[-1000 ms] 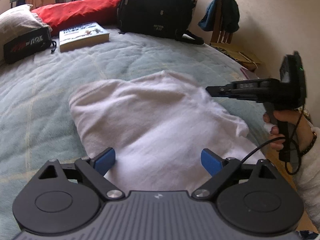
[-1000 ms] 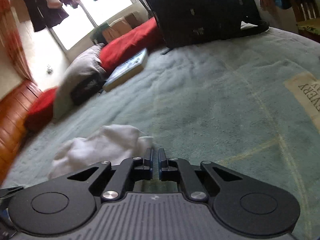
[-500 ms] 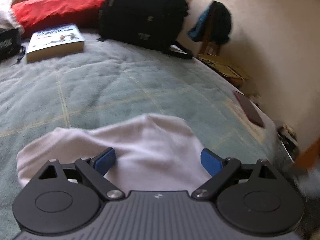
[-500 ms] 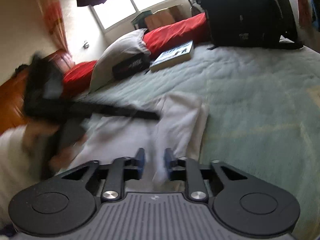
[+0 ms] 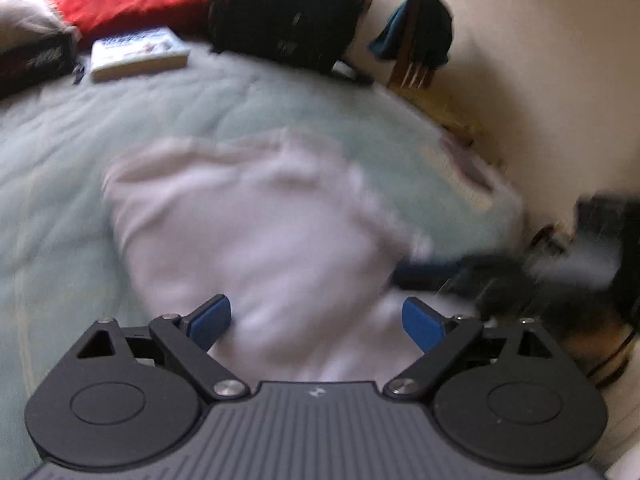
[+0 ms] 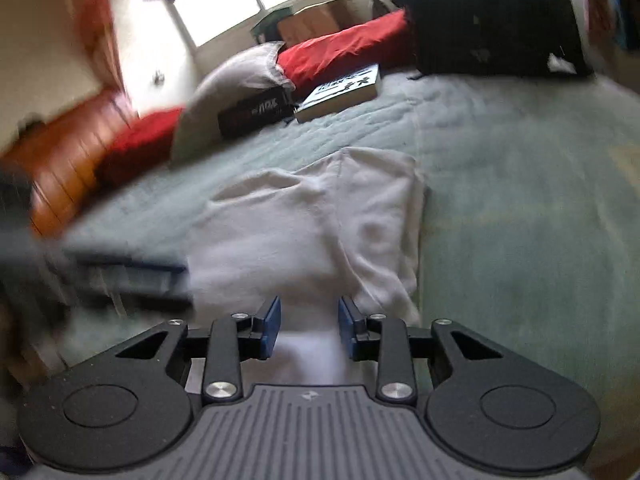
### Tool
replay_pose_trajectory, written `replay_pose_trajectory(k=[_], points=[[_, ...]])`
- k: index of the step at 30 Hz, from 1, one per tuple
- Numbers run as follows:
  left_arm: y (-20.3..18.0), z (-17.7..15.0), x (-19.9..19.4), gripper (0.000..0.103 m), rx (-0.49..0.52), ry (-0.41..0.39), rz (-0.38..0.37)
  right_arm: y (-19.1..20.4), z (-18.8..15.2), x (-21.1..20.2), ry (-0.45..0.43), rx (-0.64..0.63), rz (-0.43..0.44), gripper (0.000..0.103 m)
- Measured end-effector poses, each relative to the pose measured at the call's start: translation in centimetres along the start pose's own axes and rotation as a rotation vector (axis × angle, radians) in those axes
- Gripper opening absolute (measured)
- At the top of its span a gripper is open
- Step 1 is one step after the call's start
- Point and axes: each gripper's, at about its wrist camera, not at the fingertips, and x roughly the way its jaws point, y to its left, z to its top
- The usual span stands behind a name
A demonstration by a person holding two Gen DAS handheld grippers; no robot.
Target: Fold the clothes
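Change over the last second: in the right wrist view the right gripper (image 6: pixel 308 330) showed jaws pressed together at the edge of a bunched white cloth; now its jaws are opening, pads partway apart, and the cloth (image 6: pixel 320 232) lies flat ahead of them at frame centre. Cloth is visible between and beyond the pads, but they do not appear to press on it. Judgement: a fold has just been laid down and released.

Left wrist view is heavily blurred. Cloth (image 5: pixel 260 232) fills centre frame as a rough rectangle on the bed (image 5: pixel 60 168), much where it lay a second ago.

Left gripper (image 5: pixel 316 322): jaws spread wide, unchanged from the earlier frames; cloth lies under and between the pads, nothing pinched. It also shows as a dark smear at left of the right wrist view, beside the cloth's left edge. The right gripper appears as a dark blur at right-centre of the left view, at the cloth's right edge.

Both grippers empty. Cloth looks folded lengthwise, with a seam running down the right half; edges uneven. Likely one more fold remains.

Book (image 6: pixel 340 94) and backpack (image 6: pixel 488 16) at upper frame, well apart from the cloth.
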Motion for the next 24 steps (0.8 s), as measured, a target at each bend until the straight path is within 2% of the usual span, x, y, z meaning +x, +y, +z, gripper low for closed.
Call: replay_pose_trajectory(k=[4,5,9,11,15,17,21,24], points=[[-0.6,-0.9,-3.8,0.093,-0.014,-0.069,0.041,1.1,-0.5,-2.1,-0.006,-0.022,0.006,0.043],[-0.6,-0.9,-4.8,0.093,-0.026,-0.094,0.063,1.7,-0.7,-2.3,0.0,-0.031,0.034,0.044],[-0.9,-0.5,-7.9,0.093,-0.067,-0.143,0.234,6.4,-1.6,-1.0,0.061,-0.169,0.119,0.044],[-1.2,-0.6,-8.8,0.093,-0.059,-0.156,0.275,9.3,-1.6,0.2,0.086,-0.267,0.129,0.044],[-1.0,-1.6,-10.0,0.094,-0.082,-0.177,0.282,12.8,-2.2,2.6,0.098,-0.41,0.114,0.045],[-0.9,-2.4,-10.3,0.094,-0.087,-0.175,0.294,13.2,-3.3,4.0,0.146,-0.428,0.041,0.045],[-0.6,-3.7,-10.7,0.094,-0.097,-0.166,0.3,13.3,-5.5,2.4,0.17,-0.434,0.033,0.046],[-0.2,-3.8,-10.4,0.094,-0.124,-0.162,0.297,12.5,-4.7,0.3,0.116,-0.385,0.025,0.05]])
